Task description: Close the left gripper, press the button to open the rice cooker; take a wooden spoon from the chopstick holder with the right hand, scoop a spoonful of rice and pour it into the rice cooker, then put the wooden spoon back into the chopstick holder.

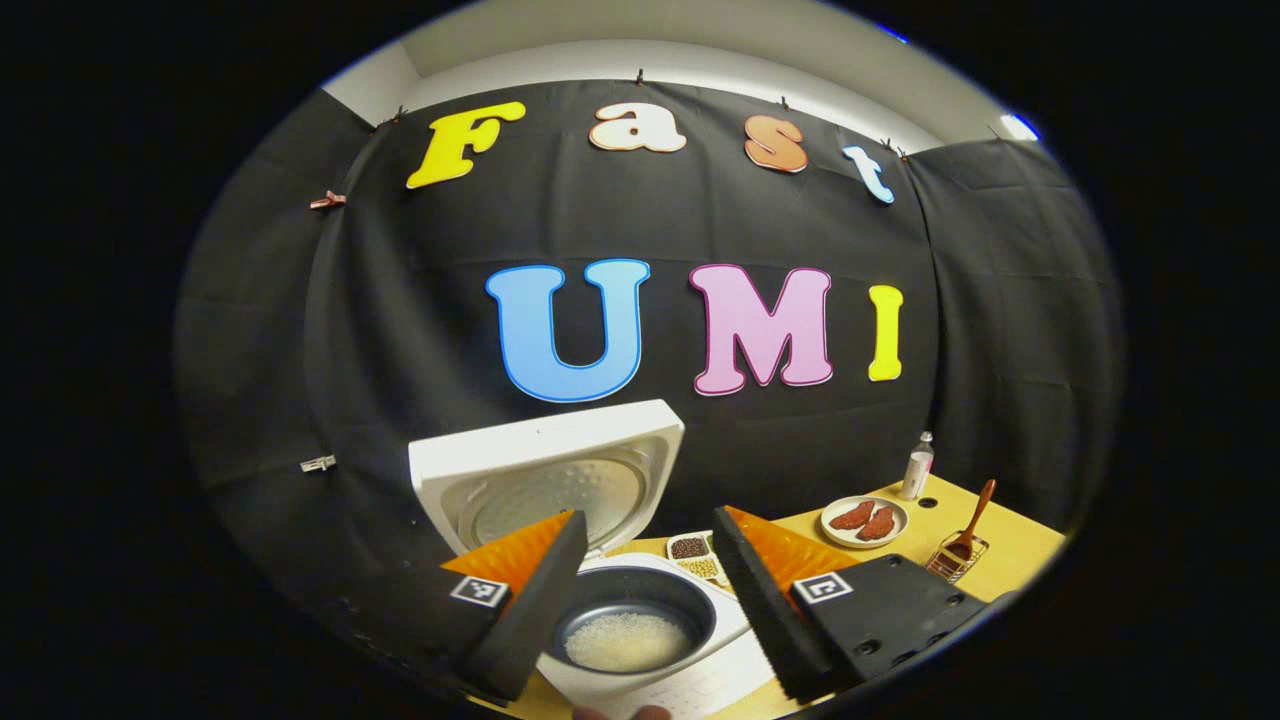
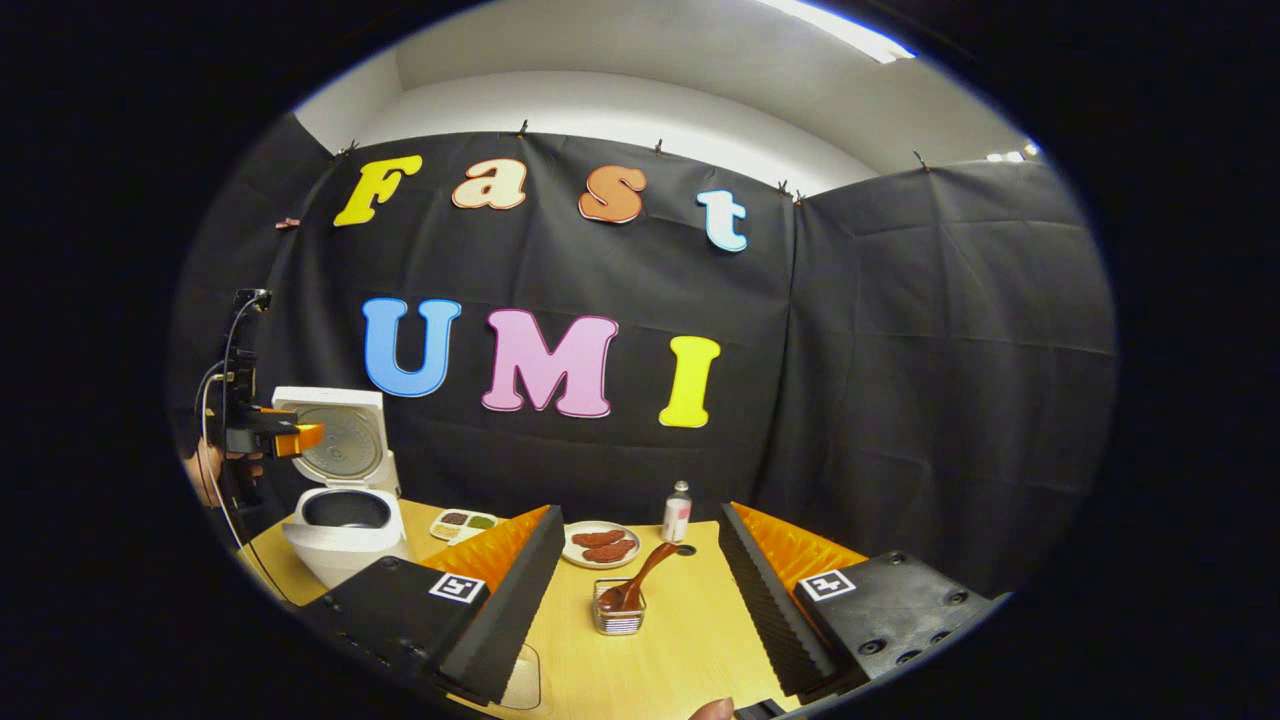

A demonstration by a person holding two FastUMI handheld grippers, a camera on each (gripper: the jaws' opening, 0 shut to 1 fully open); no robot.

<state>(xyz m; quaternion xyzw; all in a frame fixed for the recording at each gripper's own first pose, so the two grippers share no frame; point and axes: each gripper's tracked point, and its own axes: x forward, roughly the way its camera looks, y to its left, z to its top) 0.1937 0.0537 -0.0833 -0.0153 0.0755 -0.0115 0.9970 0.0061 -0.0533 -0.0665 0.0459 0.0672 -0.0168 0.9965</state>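
Observation:
The white rice cooker (image 1: 700, 660) stands open, its lid (image 1: 545, 470) raised, and white rice lies in the dark inner pot (image 1: 630, 625). My left gripper (image 1: 648, 520) hovers open just above the pot, nothing between its fingers. The wooden spoon (image 1: 975, 520) leans in the wire chopstick holder (image 1: 957, 558) at the far right. In the right gripper view, my right gripper (image 2: 640, 515) is open and empty, a little short of the spoon (image 2: 640, 580) in the holder (image 2: 618, 610). The cooker (image 2: 345, 530) sits at far left, with the left gripper (image 2: 265, 435) held over it.
On the yellow table (image 2: 680, 650) are a plate of meat (image 2: 600, 545), a small bottle (image 2: 677, 512) and a divided dish of beans (image 2: 462, 522). A clear container (image 2: 522, 680) shows partly behind my right gripper's left finger. Black cloth walls close the back and right.

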